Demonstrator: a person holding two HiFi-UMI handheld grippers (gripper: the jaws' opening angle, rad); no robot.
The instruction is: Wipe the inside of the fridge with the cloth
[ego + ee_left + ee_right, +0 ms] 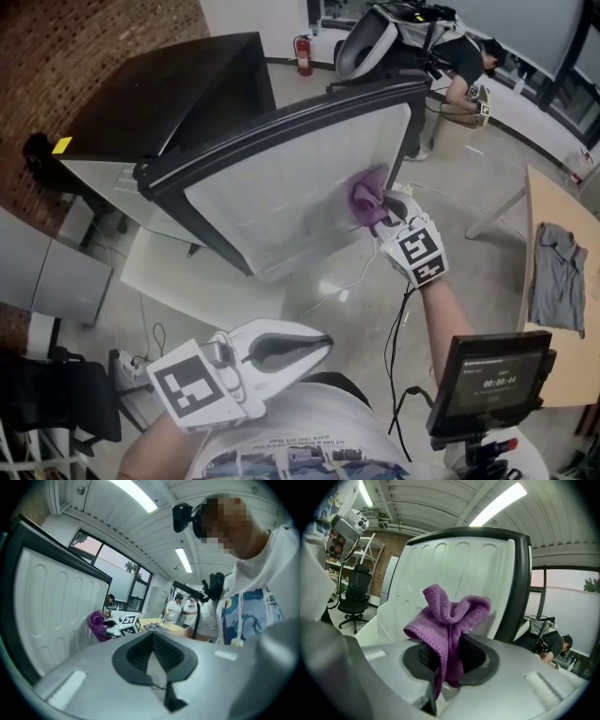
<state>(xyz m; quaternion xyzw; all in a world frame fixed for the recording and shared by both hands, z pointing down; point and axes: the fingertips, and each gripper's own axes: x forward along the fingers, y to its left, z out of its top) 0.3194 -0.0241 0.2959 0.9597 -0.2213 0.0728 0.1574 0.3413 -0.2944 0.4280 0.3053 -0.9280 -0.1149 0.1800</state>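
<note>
Right gripper: jaws clamped on a purple cloth. The cloth bunches up above the jaws and a tail hangs down between them. The bunched end looks pressed to the white inner liner of the open fridge door, near its far edge by the black frame.

Left gripper: jaws closed together with nothing between them, held low near the person's body, well apart from the fridge.

Progress: looks mid-wipe on the door liner. No streaks or dirt are visible, so I can't tell how much of the liner is done. The cabinet interior faces away from the head view, so its state is unknown and it likely remains to be wiped.
</note>
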